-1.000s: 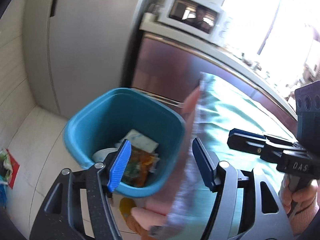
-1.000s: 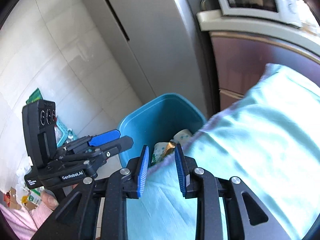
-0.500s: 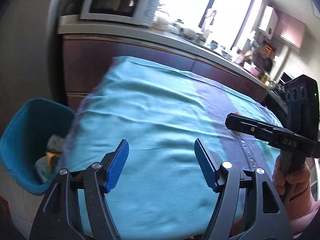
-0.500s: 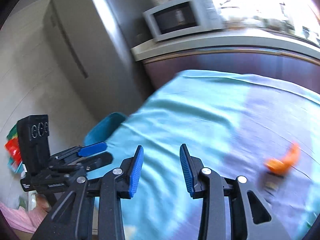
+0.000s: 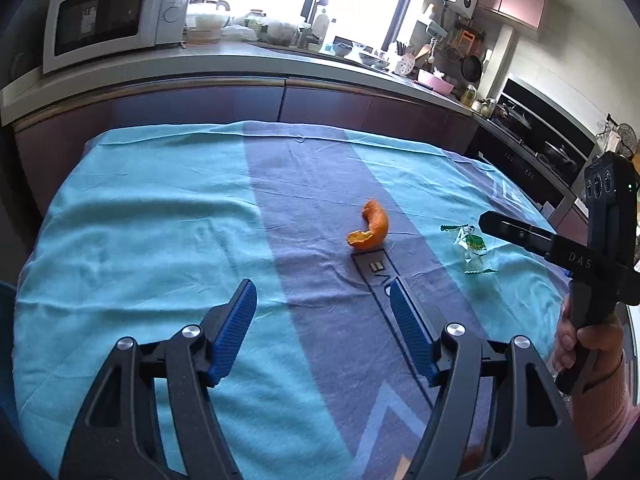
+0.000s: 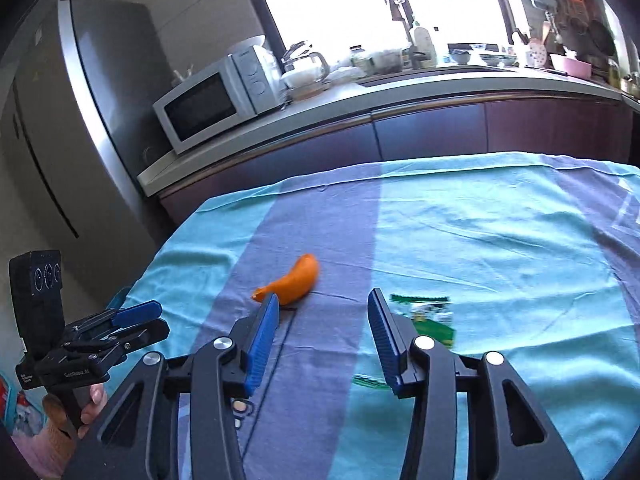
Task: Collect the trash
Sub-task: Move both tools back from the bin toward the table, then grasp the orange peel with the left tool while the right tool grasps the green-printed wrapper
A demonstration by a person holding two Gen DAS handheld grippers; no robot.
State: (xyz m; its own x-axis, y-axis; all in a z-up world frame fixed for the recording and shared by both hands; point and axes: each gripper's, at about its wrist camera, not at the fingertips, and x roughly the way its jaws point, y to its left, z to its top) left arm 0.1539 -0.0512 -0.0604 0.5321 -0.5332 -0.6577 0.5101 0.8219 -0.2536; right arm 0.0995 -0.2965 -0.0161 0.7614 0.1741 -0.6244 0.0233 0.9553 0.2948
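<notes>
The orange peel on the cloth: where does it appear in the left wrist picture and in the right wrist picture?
Left wrist view: the orange peel lies right of centre on the purple stripe, beyond the open left tongs.
Right wrist view: it lies left of centre, just past the left fingertip of the open right tongs.
Shared landmark: the microwave on the counter.

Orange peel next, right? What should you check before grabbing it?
1. Orange peel lies alone on the tablecloth, nothing touching it: ok.
2. Left gripper open and empty: ok.
3. Right gripper open and empty: ok.
4. Path from either gripper to the peel is clear: ok.
5. Green wrapper sits apart from the peel, so it won't get grabbed too: ok.
6. Trash bin in view for the drop: not ok, only a possible sliver shows.
</notes>
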